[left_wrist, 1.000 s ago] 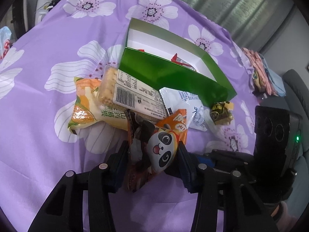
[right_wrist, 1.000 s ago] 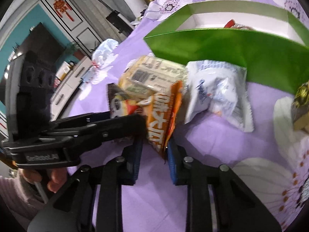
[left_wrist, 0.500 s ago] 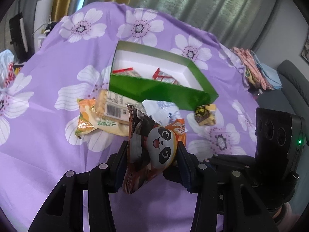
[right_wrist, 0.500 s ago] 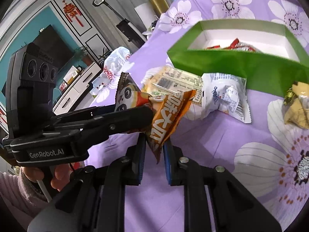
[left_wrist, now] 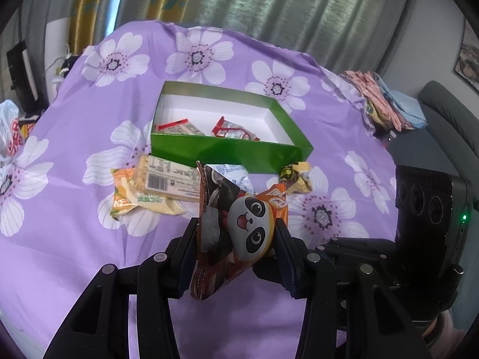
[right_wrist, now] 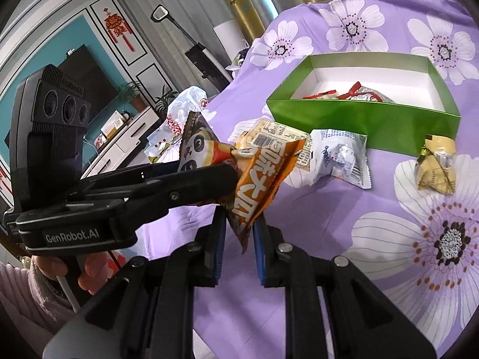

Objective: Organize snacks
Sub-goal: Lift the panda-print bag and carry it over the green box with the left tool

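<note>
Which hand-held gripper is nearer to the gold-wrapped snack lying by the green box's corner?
Right. The gold-wrapped snack lies ahead and to the right of the right hand-held gripper. The left hand-held gripper sits on the far side of the panda snack bag that both clamp.

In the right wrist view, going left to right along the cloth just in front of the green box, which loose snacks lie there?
Barcode-labelled cracker pack → white wrapped snack → small yellow wrapped snack. The orange panda bag, held up in the right gripper, overlaps the cracker pack, so it is left out.
</note>
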Available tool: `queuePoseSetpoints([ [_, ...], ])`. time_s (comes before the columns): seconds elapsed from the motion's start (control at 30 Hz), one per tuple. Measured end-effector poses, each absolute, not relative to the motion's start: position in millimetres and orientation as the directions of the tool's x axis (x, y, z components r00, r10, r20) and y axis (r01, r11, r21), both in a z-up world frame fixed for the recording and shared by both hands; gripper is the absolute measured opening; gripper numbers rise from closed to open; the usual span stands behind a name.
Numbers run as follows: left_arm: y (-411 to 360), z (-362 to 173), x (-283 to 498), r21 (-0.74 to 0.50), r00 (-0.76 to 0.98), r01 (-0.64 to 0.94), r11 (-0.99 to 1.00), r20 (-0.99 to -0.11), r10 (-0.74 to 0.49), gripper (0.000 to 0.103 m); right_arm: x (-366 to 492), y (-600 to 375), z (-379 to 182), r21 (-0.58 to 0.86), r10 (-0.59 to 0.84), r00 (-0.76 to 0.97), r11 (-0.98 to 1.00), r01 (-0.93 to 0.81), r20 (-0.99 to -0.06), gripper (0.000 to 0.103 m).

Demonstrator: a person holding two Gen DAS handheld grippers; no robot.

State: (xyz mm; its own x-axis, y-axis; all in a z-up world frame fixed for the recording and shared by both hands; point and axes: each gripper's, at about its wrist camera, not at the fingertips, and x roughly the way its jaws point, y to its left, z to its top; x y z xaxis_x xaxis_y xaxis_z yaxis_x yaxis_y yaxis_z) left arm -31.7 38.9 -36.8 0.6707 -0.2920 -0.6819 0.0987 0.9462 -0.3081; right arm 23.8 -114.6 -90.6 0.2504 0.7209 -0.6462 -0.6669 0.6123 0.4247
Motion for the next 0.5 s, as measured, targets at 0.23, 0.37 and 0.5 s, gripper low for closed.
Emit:
queuePoseSetpoints([
  [0.23,27,-29,-30,-0.279,0.675,0.121,0.953,-0.680,-0.285,0.048,22,-125,-85,0.426,0.730,0.272,0.614,-0.665,-0.627,0.019],
  [0.37,22,-27,-28,-0.270,0.677,0.128,0.954,-0.679,-0.283,0.048,20,-130,-83,0.427,0.734,0.284,0.615,-0.662,-0.617,0.019],
  [0.5,15,-24,-25,-0.258,0.677,0.137,0.956,-0.680,-0.281,0.048,19,-137,-82,0.431,0.739,0.294,0.616,-0.659,-0.606,0.019],
])
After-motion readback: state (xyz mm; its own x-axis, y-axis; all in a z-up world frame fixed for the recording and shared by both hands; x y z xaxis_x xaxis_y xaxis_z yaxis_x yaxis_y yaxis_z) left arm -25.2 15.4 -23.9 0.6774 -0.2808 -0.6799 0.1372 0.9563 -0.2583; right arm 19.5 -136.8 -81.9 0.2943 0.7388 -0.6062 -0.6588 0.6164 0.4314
